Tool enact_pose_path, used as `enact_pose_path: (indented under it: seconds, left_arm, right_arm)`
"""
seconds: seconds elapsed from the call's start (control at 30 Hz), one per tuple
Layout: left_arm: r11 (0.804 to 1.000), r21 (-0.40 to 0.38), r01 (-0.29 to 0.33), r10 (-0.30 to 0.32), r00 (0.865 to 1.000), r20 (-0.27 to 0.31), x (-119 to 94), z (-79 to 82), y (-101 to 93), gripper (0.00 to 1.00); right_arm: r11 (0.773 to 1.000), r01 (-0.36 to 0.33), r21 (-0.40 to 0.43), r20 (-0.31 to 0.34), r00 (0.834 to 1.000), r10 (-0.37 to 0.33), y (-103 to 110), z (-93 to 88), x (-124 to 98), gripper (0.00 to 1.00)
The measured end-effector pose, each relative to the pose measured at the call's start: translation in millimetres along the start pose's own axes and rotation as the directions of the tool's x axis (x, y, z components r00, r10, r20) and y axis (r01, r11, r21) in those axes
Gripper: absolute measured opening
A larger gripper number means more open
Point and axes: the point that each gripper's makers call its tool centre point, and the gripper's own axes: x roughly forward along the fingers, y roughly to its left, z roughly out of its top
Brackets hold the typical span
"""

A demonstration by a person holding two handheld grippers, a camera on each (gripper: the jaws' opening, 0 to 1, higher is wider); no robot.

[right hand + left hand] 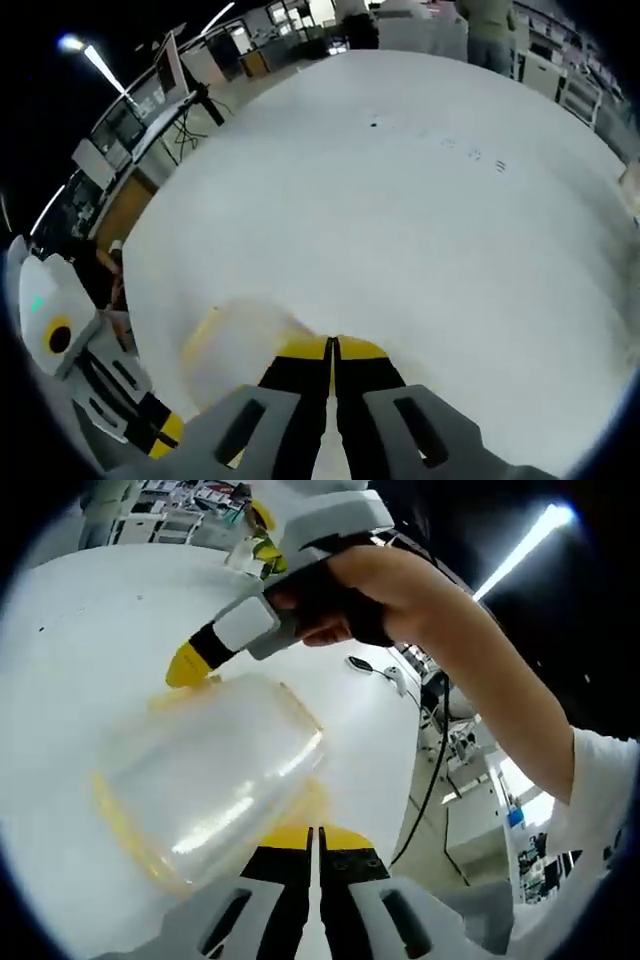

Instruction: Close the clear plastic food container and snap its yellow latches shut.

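Observation:
The clear plastic food container (pixel 215 775) lies on the white table (pixel 80 630), with a yellow seal along its edge and a yellow latch (pixel 308 802) on its near side. My left gripper (pixel 315 838) is shut, its yellow tips right at that near side. A hand holds my right gripper (pixel 188 666), whose yellow tip rests on the container's far edge. In the right gripper view the right gripper (pixel 333 350) is shut over the blurred container (pixel 235 345), and the left gripper (pixel 158 430) comes in from the bottom left.
The table edge runs close by on the right in the left gripper view, with a cable and a small dark object (pixel 362 664) near it. Desks, a monitor (pixel 175 65) and a standing person (pixel 490 30) lie beyond the table (pixel 400 180).

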Motion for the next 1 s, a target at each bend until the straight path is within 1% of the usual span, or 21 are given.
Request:
enact_pose_path:
  seconds: [0.1, 0.2, 0.27, 0.3, 0.33, 0.4, 0.5, 0.53, 0.57, 0.6, 0.63, 0.67, 0.7, 0.73, 0.77, 0.8, 0.83, 0.87, 0.9, 0.93, 1.0]
  left_arm:
    - [0.998, 0.042, -0.047, 0.048, 0.999, -0.015, 3.7, -4.5, 10.2, 0.0]
    - [1.0, 0.012, -0.023, 0.023, 1.0, -0.021, 8.7, -9.1, 6.9, 0.0]
    - [0.999, 0.026, -0.028, 0.028, 0.999, -0.022, 10.6, -10.4, 5.7, 0.0]
    - [0.998, 0.046, -0.038, 0.04, 0.999, -0.032, 10.9, -12.2, 5.4, 0.0]
    - [0.998, 0.063, -0.032, 0.035, 0.999, -0.036, 10.1, -12.7, 3.3, 0.0]
    - [0.996, 0.093, -0.007, 0.009, 1.0, -0.027, 5.2, -9.1, -5.2, 0.0]
    - [0.98, 0.198, 0.02, -0.028, 0.999, 0.04, -9.6, 8.4, -18.8, 0.0]
    - [0.975, 0.223, 0.021, -0.033, 0.998, 0.049, -12.8, 11.0, -20.7, 0.0]
    - [0.959, 0.284, 0.006, -0.027, 0.997, 0.071, -16.9, 15.6, -21.3, 0.02]
    - [0.94, 0.339, -0.021, -0.008, 0.996, 0.086, -19.4, 19.2, -18.9, 0.06]
    - [0.915, 0.4, -0.053, 0.013, 0.995, 0.101, -21.2, 22.4, -16.2, 0.1]
    - [0.885, 0.458, -0.082, 0.032, 0.993, 0.116, -22.5, 25.8, -13.8, 0.13]
    - [0.85, 0.515, -0.109, 0.048, 0.99, 0.131, -23.4, 29.0, -11.8, 0.18]
    - [0.781, 0.607, -0.147, 0.073, 0.987, 0.146, -23.8, 32.7, -9.0, 0.21]
    - [0.737, 0.653, -0.174, 0.084, 0.982, 0.167, -23.4, 36.2, -8.3, 0.23]
    - [0.692, 0.698, -0.185, 0.089, 0.981, 0.172, -21.4, 36.0, -8.4, 0.24]
    - [0.667, 0.721, -0.187, 0.093, 0.981, 0.168, -19.3, 35.0, -7.5, 0.24]
    - [0.645, 0.741, -0.188, 0.102, 0.982, 0.161, -15.9, 32.5, -5.9, 0.24]
    - [0.621, 0.753, -0.217, 0.137, 0.976, 0.168, -15.0, 33.2, 0.0, 0.25]
    - [0.582, 0.778, -0.237, 0.154, 0.971, 0.181, -12.9, 34.5, 2.9, 0.25]
    - [0.537, 0.809, -0.24, 0.147, 0.971, 0.19, -8.5, 35.5, 2.6, 0.25]
  right_arm:
    - [1.0, -0.001, -0.002, -0.001, 1.0, 0.001, 0.7, 0.2, 0.7, 0.0]
    - [1.0, -0.002, -0.001, 0.0, 1.0, 0.002, 1.5, 0.6, 0.9, 0.0]
    - [1.0, -0.003, 0.0, 0.002, 1.0, 0.003, 1.7, 0.8, 1.0, 0.0]
    - [1.0, -0.003, 0.001, 0.003, 1.0, 0.003, 1.7, 0.7, 1.0, 0.0]
    - [1.0, -0.006, 0.001, 0.002, 1.0, 0.006, 1.9, 0.3, 0.7, 0.0]
    - [1.0, -0.005, -0.016, -0.001, 1.0, 0.005, 2.5, -0.5, -0.9, 0.0]
    - [0.993, 0.024, -0.117, 0.014, 1.0, -0.022, -2.7, 3.9, -9.1, 0.0]
    - [0.99, 0.021, -0.139, 0.01, 1.0, -0.02, -2.7, 3.9, -11.6, 0.0]
    - [0.987, 0.01, -0.162, 0.003, 1.0, -0.009, -0.8, 4.0, -13.9, 0.01]
    - [0.977, -0.017, -0.212, -0.011, 1.0, 0.015, 3.5, 3.7, -17.8, 0.04]
    - [0.97, -0.027, -0.24, -0.015, 1.0, 0.025, 6.4, 4.4, -20.9, 0.06]
    - [0.956, -0.04, -0.289, -0.019, 0.999, 0.036, 9.6, 6.7, -25.5, 0.1]
    - [0.94, -0.055, -0.336, -0.021, 0.998, 0.051, 13.5, 8.1, -28.5, 0.13]
    - [0.913, -0.081, -0.399, -0.026, 0.997, 0.077, 19.9, 10.3, -33.0, 0.17]
    - [0.905, -0.089, -0.415, -0.032, 0.996, 0.084, 21.9, 10.3, -34.4, 0.2]
    - [0.868, -0.128, -0.481, -0.068, 0.992, 0.109, 29.4, 7.8, -39.2, 0.23]
    - [0.856, -0.138, -0.498, -0.077, 0.99, 0.115, 31.5, 7.1, -40.1, 0.29]
    - [0.826, -0.166, -0.539, -0.112, 0.986, 0.125, 35.7, 3.4, -41.6, 0.34]
    - [0.801, -0.181, -0.57, -0.139, 0.983, 0.123, 37.6, 0.0, -41.9, 0.38]
    - [0.763, -0.202, -0.613, -0.181, 0.977, 0.113, 38.4, -5.1, -41.8, 0.42]
    - [0.731, -0.228, -0.643, -0.237, 0.967, 0.093, 37.6, -12.5, -40.3, 0.42]
